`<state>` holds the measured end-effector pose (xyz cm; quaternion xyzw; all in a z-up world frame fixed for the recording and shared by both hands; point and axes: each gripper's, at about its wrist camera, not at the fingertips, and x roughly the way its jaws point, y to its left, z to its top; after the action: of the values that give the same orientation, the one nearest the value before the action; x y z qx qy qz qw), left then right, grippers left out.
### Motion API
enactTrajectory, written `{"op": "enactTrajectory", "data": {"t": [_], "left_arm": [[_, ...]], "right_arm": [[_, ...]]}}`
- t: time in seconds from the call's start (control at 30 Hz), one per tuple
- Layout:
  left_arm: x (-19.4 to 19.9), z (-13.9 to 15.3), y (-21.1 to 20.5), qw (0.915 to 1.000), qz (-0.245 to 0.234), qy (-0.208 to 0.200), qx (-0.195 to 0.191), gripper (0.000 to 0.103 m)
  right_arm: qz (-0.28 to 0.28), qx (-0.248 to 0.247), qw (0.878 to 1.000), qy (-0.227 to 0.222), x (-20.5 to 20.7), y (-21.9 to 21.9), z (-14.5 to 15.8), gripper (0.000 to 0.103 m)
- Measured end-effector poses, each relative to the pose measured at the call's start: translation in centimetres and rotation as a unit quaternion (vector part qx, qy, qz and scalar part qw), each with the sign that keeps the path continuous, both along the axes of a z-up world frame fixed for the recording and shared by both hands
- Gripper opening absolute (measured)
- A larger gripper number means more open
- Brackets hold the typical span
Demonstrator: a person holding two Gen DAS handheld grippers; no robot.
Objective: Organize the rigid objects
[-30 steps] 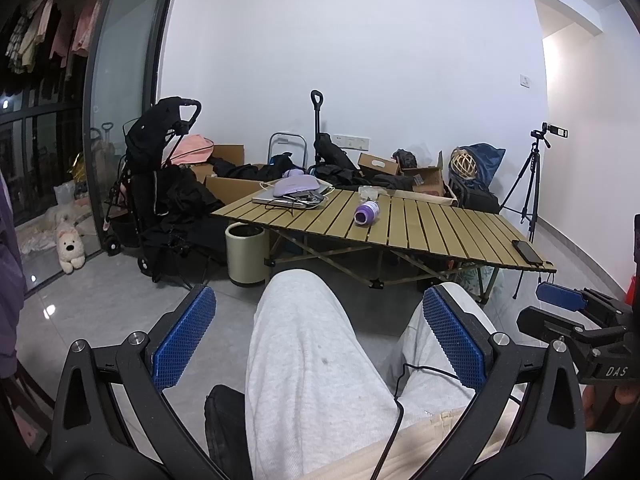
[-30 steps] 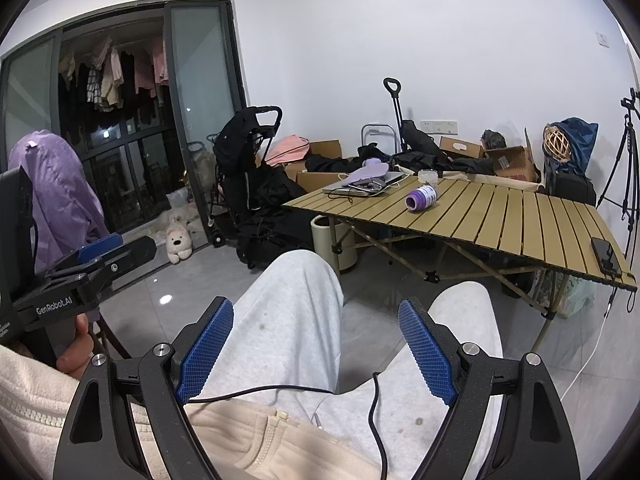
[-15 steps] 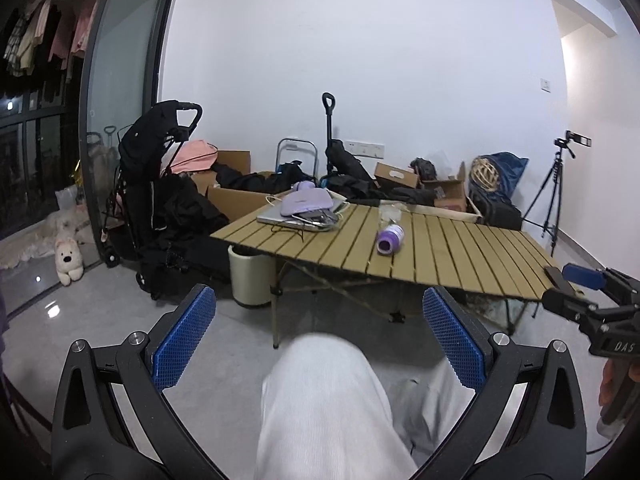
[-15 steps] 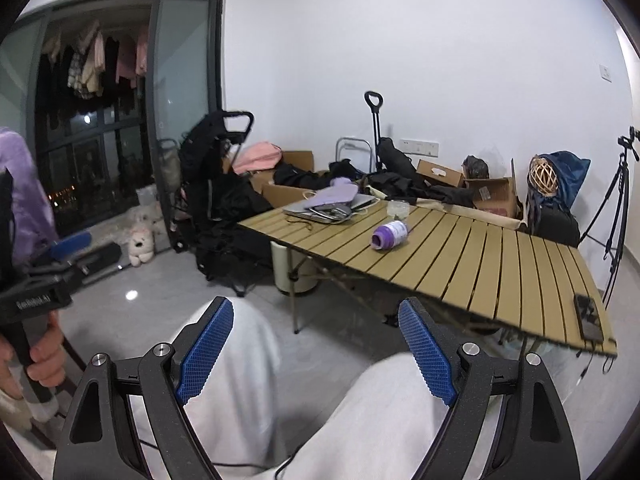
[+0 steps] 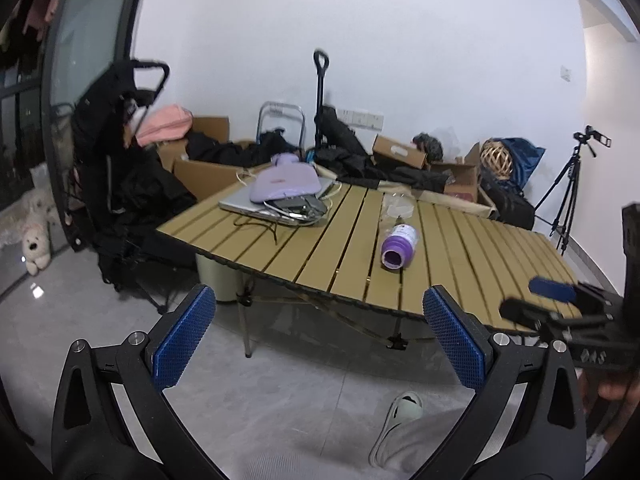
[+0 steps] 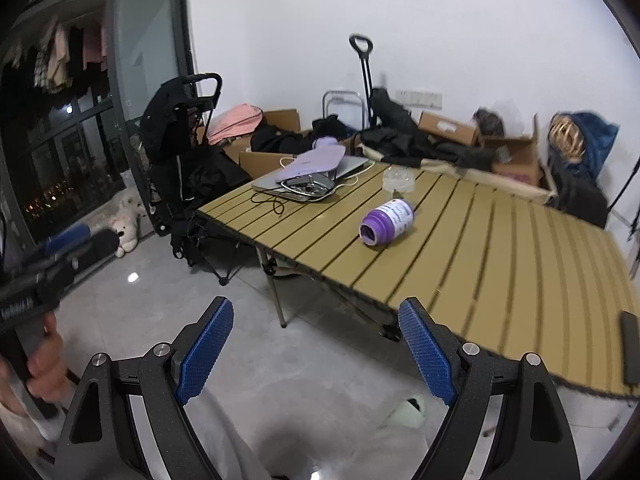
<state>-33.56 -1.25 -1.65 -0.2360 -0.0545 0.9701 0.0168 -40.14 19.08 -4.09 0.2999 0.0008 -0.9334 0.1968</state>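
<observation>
The left gripper point(image 5: 320, 334) stands wide, its blue pads point(image 5: 182, 342) well apart and holding nothing, above the grey floor point(image 5: 280, 380); the right gripper point(image 6: 316, 350) is likewise spread wide and empty, with its blue pads point(image 6: 426, 354) apart over the same floor point(image 6: 160, 300); below both, light grey trousers point(image 5: 420, 440) and a pale slipper point(image 5: 404, 406) show at the bottom edge. Beyond the fingertips stands a folding table point(image 6: 480, 248) of tan slats on thin metal legs; near its middle a purple bottle point(image 6: 387, 222) lies on its side, its purple end turned toward the cameras and a white label round its body, seen also from the left wrist point(image 5: 398, 246); just behind it sits a small clear dish point(image 6: 397, 179). At the table's far left corner a silver laptop point(image 5: 244, 202) lies flat with a lilac pouch point(image 5: 285, 183) and cables piled on it; a black phone point(image 6: 631, 354) rests at the near right edge. Past the table, a black stroller point(image 6: 180, 148), cardboard boxes point(image 6: 448, 128) and dark clothing line the white wall; a white plush toy point(image 5: 35, 245) sits on the floor by the glass door, and a tripod point(image 5: 568, 184) stands at the far right.
</observation>
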Motion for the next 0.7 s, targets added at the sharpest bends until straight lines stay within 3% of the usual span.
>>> {"op": "enactTrajectory", "data": {"t": [0.1, 0.3, 0.53, 0.6, 0.7], "left_arm": [[-4.8, -1.1, 0.1, 0.9998, -0.005, -0.019, 0.003, 0.103], [-12.2, -3.0, 0.9, 0.9992, -0.008, -0.039, -0.001, 0.103], [-18.3, -5.1, 1.4, 0.9978, -0.003, -0.065, -0.011, 0.103], [-19.8, -5.5, 1.3, 0.9973, 0.002, -0.072, -0.012, 0.103], [-21.5, -5.8, 1.2, 0.9966, 0.003, -0.08, -0.02, 0.103]], "right_arm": [[-0.028, 0.014, 0.999, -0.009, -6.4, -0.3, -1.2, 0.089], [-0.079, -0.014, 0.995, -0.055, -19.3, -0.6, -5.5, 0.089], [-0.145, -0.041, 0.981, -0.122, -28.5, -1.2, -11.3, 0.089], [-0.14, -0.052, 0.98, -0.135, -30.0, -1.2, -12.6, 0.075], [-0.069, -0.051, 0.987, -0.135, -30.0, -2.0, -13.2, 0.069]]}}
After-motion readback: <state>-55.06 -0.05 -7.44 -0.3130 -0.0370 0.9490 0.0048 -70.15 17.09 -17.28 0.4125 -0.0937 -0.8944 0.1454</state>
